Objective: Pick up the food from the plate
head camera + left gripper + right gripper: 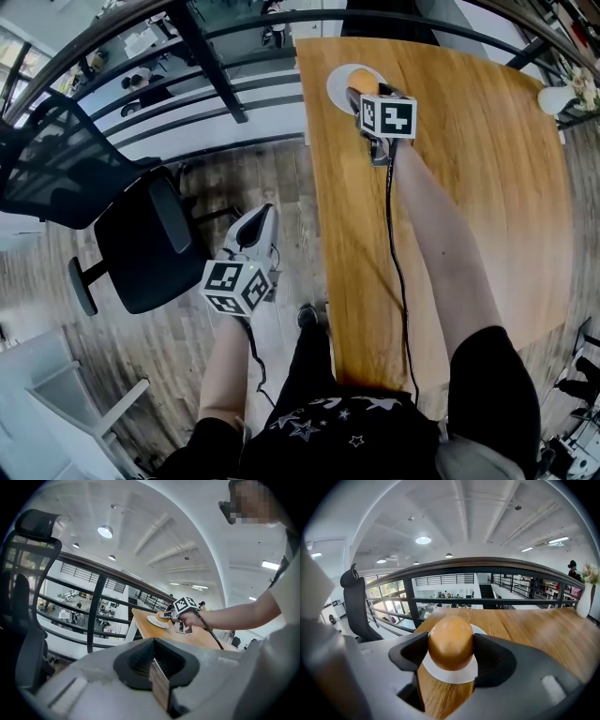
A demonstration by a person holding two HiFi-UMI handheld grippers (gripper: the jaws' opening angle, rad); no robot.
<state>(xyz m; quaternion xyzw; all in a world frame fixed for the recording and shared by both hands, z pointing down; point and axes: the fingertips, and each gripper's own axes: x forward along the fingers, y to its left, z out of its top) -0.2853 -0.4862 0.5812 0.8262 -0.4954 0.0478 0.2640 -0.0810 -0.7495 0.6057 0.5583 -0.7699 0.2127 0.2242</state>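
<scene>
A round golden-brown bun rests on a small white plate near the far left corner of the wooden table. My right gripper has the bun between its two dark pads, which touch it on both sides. In the head view the bun and plate show just beyond the right gripper. My left gripper hangs off the table's left side over the floor, jaws together and holding nothing. From the left gripper view the left gripper faces the distant plate.
A black office chair stands on the wood floor left of the table. A dark railing runs behind the table's far edge. A white vase with flowers sits at the far right corner of the table.
</scene>
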